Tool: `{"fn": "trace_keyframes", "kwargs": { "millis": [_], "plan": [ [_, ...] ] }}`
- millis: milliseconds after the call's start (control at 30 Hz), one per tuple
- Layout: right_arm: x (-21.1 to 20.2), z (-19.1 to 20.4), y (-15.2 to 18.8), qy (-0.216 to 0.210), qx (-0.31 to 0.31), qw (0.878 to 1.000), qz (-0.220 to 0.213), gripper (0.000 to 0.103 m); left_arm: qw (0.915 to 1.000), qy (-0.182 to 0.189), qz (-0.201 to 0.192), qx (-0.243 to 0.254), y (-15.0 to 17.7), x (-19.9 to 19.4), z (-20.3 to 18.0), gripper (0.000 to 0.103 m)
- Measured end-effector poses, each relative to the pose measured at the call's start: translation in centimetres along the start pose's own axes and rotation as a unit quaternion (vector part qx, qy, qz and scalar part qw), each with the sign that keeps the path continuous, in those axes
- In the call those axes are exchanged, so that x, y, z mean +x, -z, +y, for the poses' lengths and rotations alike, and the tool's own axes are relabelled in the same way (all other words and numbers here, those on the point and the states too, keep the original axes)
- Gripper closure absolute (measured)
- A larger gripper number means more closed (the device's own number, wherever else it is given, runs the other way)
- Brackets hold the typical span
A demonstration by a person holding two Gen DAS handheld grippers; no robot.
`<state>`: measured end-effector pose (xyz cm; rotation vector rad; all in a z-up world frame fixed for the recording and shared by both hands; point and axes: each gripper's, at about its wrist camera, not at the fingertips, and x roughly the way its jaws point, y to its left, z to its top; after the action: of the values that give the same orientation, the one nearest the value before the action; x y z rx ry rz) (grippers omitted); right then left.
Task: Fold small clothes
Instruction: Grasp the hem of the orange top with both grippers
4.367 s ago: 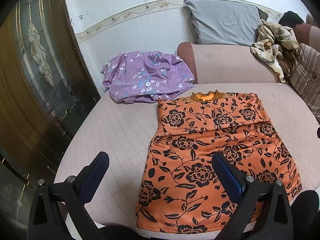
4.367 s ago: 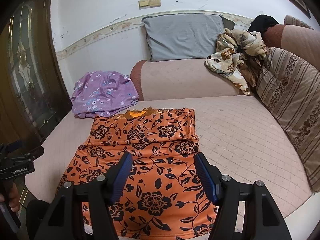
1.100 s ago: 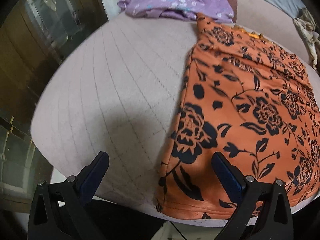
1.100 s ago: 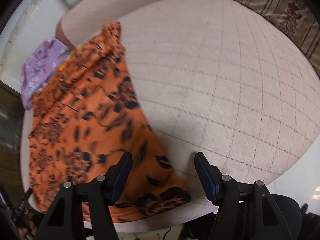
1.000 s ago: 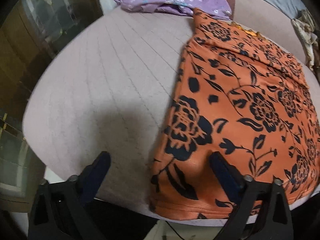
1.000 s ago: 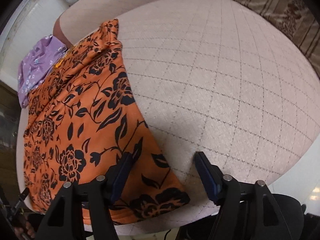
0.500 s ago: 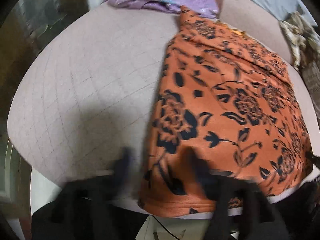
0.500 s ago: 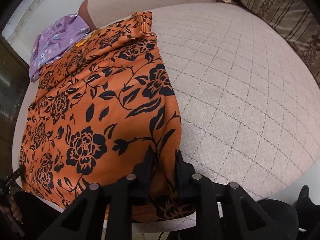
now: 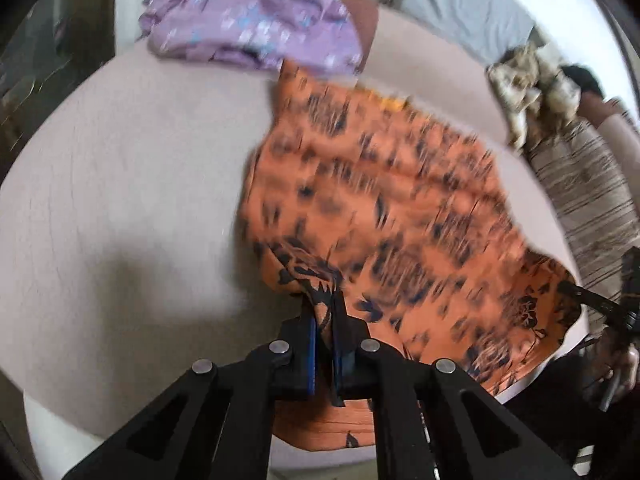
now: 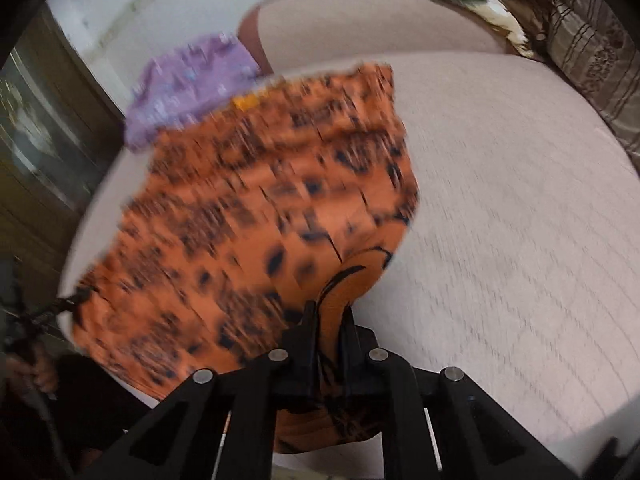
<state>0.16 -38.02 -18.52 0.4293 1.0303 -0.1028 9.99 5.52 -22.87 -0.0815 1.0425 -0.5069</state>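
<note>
An orange dress with black flowers (image 9: 380, 200) lies on the pink sofa seat (image 9: 120, 200), its hem toward me. My left gripper (image 9: 325, 312) is shut on the hem's left corner, which is lifted off the seat. My right gripper (image 10: 329, 316) is shut on the hem's right corner of the same dress (image 10: 260, 200), also lifted. The right gripper also shows at the right edge of the left wrist view (image 9: 580, 294), and the left gripper at the left edge of the right wrist view (image 10: 76, 298). The cloth is motion-blurred.
A purple floral garment (image 9: 248, 36) lies at the seat's back left, also in the right wrist view (image 10: 192, 80). A grey pillow (image 9: 460, 4), a crumpled beige cloth (image 9: 528, 88) and a striped cushion (image 9: 592, 184) line the back and right. A dark wooden door (image 10: 44, 152) stands left.
Both grippers have closed on the hem corners of the orange dress and lifted them. The hem now rises off the seat and moves toward the collar.
</note>
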Motion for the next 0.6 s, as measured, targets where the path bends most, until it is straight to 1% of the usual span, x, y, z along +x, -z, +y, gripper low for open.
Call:
{"fn": "trace_keyframes", "kwargs": {
  "millis": [33,67,167,200,233,300,333,367,400,433,467,500,533,567,600],
  "plan": [
    [-0.4,-0.3,-1.1,-0.014,0.009,1.0,-0.007,0.093,1.0,0.004,-0.007,0.002,-1.2,-0.3,0.1,0.097],
    [-1.0,-0.8,-3.0,-0.033,0.023,0.999,-0.017,0.093,0.9999,0.008,-0.014,0.003,-2.9,-0.6,0.1,0.097],
    [-1.5,-2.0,-7.7,-0.056,0.053,0.996,-0.046,0.094,0.9994,0.012,-0.033,0.002,-8.6,-0.5,0.4,0.097],
    [-1.4,-2.7,-10.1,-0.061,0.068,0.994,-0.06,0.094,0.9991,0.011,-0.04,0.0,-11.5,0.2,0.4,0.097],
    [-0.9,-3.5,-12.5,-0.064,0.085,0.992,-0.075,0.094,0.999,0.009,-0.045,0.001,-13.7,0.8,0.3,0.096],
    [1.0,-4.8,-16.8,-0.066,0.112,0.987,-0.095,0.094,0.9988,-0.009,-0.049,0.001,-18.5,3.7,0.3,0.096],
    [2.2,-5.4,-18.5,-0.067,0.126,0.985,-0.099,0.094,0.9989,-0.011,-0.044,-0.007,-20.7,5.6,0.5,0.096],
    [4.2,-6.3,-20.8,-0.07,0.151,0.981,-0.102,0.094,0.9991,-0.011,-0.038,-0.014,-22.2,7.3,0.7,0.095],
    [6.0,-7.0,-22.3,-0.066,0.17,0.978,-0.101,0.093,0.9992,-0.018,-0.027,-0.023,-24.1,9.8,1.1,0.092],
    [7.9,-7.8,-23.6,-0.061,0.189,0.975,-0.098,0.09,0.9988,-0.034,-0.011,-0.033,-25.4,12.6,1.6,0.092],
    [10.9,-8.6,-25.1,-0.053,0.212,0.972,-0.09,0.09,0.9972,-0.054,0.013,-0.05,-26.3,15.7,2.4,0.092],
    [13.0,-9.3,-25.8,-0.039,0.223,0.971,-0.081,0.09,0.9949,-0.064,0.035,-0.069,-26.7,18.2,3.0,0.092],
    [15.0,-9.8,-26.2,-0.021,0.233,0.97,-0.068,0.087,0.9924,-0.069,0.051,-0.088,-26.8,20.0,3.6,0.092],
    [16.5,-10.4,-26.2,-0.009,0.242,0.969,-0.055,0.085,0.9904,-0.067,0.058,-0.106,-26.6,21.2,4.3,0.092],
    [17.4,-10.9,-26.1,-0.006,0.249,0.967,-0.049,0.084,0.9896,-0.053,0.047,-0.126,-26.4,21.5,4.9,0.092]
  ]
}}
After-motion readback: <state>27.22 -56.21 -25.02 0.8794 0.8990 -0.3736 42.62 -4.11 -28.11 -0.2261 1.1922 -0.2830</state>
